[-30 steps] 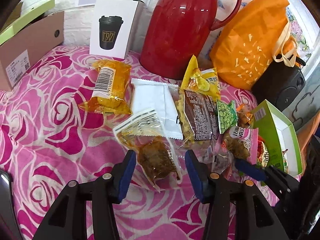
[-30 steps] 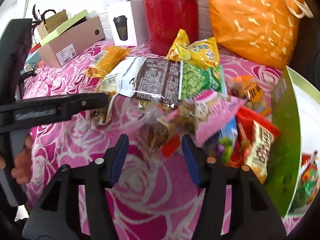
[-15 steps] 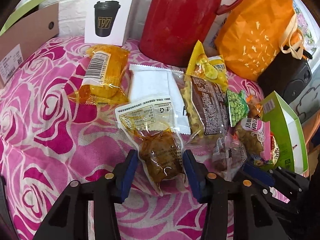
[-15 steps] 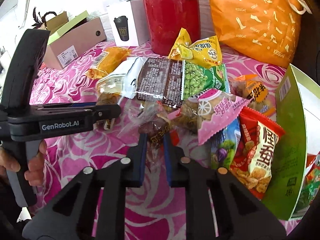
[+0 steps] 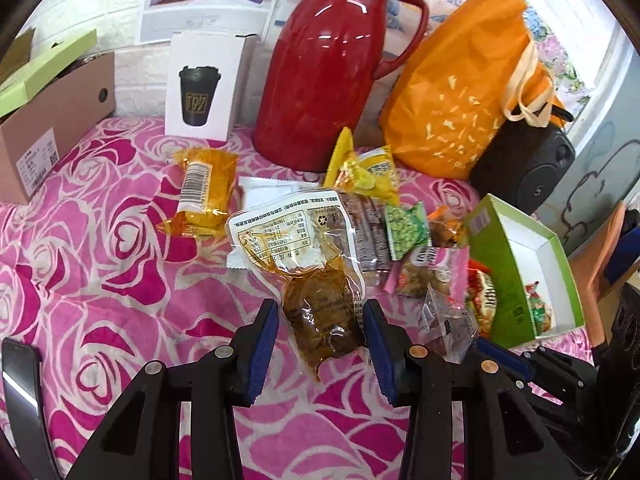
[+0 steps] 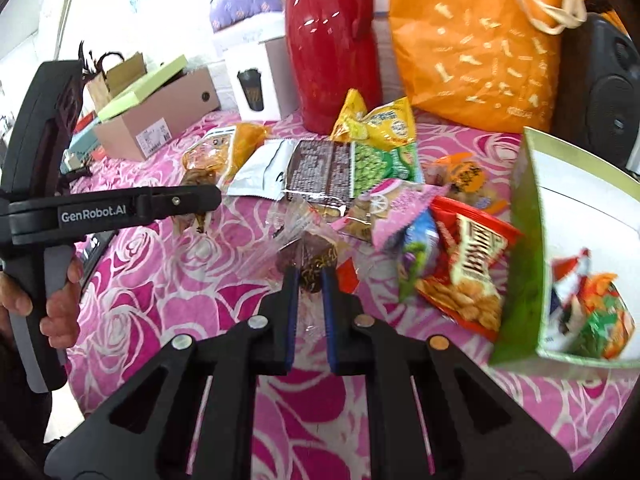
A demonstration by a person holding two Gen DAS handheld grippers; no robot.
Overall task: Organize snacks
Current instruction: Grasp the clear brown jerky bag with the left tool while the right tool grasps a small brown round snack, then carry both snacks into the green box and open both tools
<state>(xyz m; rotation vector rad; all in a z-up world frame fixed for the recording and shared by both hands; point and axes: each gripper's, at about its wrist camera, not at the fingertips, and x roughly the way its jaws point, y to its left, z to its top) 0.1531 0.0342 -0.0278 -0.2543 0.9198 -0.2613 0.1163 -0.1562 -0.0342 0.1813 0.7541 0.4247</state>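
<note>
- While the left gripper (image 5: 320,336) grasps a clear pouch of brown food (image 5: 320,312) between its blue pads, the pouch's printed end points far, above the rose-pattern cloth (image 5: 100,272).
- Near the middle, the right gripper (image 6: 308,280) is clenched on a small clear-wrapped dark snack (image 6: 312,256).
- Other snack packets (image 6: 360,164) lie in a heap just beyond.
- At the right stands a green box (image 6: 516,264), tilted, with packets inside.

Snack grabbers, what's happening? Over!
Left gripper fingers around brown pouch. Right gripper shut on clear-wrapped snack. Green box open; snack pile between.
</note>
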